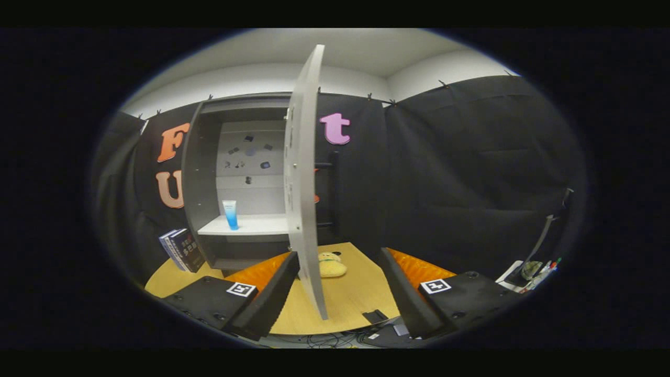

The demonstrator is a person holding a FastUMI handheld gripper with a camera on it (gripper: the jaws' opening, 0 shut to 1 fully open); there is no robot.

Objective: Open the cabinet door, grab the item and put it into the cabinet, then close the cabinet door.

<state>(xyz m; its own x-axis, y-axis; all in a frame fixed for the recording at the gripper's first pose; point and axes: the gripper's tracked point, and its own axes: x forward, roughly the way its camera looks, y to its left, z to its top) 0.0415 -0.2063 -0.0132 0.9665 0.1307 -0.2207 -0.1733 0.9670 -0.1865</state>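
A grey cabinet [207, 173] stands on the wooden table, its door [303, 178] swung out towards me, edge-on between my fingers. A blue and white tube [230, 214] stands upright on the cabinet's white shelf [251, 225], beyond my left finger. My gripper [337, 262] is open with nothing held; the door's lower edge sits in the gap, close to the left finger [272, 293]. A yellow plush toy [331, 265] lies on the table just behind the door.
Dark books [181, 250] lean against the cabinet's left side. A small dark object [375, 316] lies near the table's front edge. A stand with pens [539, 269] sits far right. Black cloth walls surround the table [350, 298].
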